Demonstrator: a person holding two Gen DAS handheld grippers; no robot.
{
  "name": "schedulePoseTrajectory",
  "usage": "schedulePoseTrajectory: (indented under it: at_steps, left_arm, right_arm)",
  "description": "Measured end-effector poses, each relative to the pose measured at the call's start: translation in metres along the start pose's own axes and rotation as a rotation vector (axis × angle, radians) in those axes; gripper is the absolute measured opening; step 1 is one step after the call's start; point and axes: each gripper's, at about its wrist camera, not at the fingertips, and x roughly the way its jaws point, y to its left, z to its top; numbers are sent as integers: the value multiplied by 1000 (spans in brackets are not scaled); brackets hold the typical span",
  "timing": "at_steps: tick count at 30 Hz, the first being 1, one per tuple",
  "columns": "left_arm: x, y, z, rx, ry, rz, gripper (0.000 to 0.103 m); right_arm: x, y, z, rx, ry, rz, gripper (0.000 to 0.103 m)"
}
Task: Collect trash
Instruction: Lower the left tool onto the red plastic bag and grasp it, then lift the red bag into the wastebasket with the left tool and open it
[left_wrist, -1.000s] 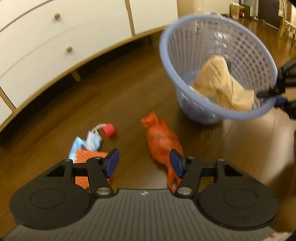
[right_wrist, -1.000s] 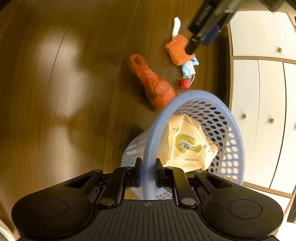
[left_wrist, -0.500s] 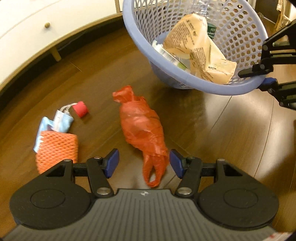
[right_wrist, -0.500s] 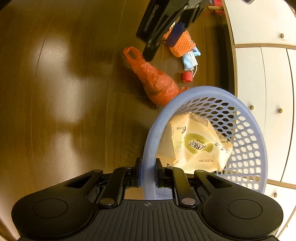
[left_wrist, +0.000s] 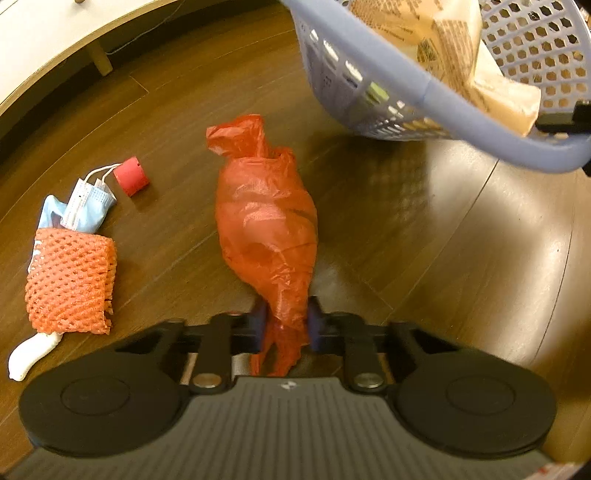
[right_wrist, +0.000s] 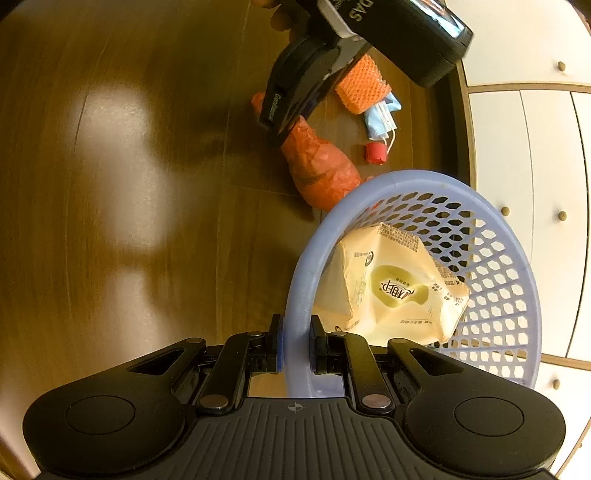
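Note:
A crumpled red plastic bag (left_wrist: 266, 221) lies on the wooden floor, and my left gripper (left_wrist: 286, 326) is shut on its twisted near end. In the right wrist view the same red bag (right_wrist: 319, 168) lies beyond the basket with the left gripper's body over its far end. My right gripper (right_wrist: 295, 345) is shut on the rim of a tilted lilac mesh basket (right_wrist: 306, 266), which holds a cream snack packet (right_wrist: 391, 291). The basket (left_wrist: 461, 99) hangs at the upper right of the left wrist view.
Left of the bag lie an orange foam net (left_wrist: 70, 280), a blue face mask (left_wrist: 86, 205), a red bottle cap (left_wrist: 131, 181) and a white scrap (left_wrist: 31, 354). A white drawer cabinet (right_wrist: 524, 147) on short legs lines the far side. Bare floor spreads to the right.
My left gripper moved forward over the red bag and its jaws closed on the bag's near end. The basket in my right gripper swung closer, above and to the right.

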Motion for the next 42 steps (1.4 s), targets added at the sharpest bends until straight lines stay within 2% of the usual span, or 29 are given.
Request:
schedulePoseTrajectory:
  at_steps: [6,17,24,30,36,42]
  left_arm:
    - [-11,16,-7,-39,-11,17,5]
    - [-52,45,-37,-77,-14,79,4]
    - [-61,47,-46,-72,-18,77,4]
    - [-72,44,-43,-63,-60,59,4]
    - [-89,44,-38,-71,-99,69,4]
    - [-116,48,-32,-73,-169,87,4]
  right_arm:
    - [-1,0,2,-4,0,-10,9]
    - [-5,8,24,-73,-63,-20,9]
    - [-4,9,37,-105,-95,-12,9]
    - [-4,9,43,-91,-107,4,9]
    - [-2,0,48,-73,-111,9,9]
    - [-1,1,50,-73,-117,13,9]
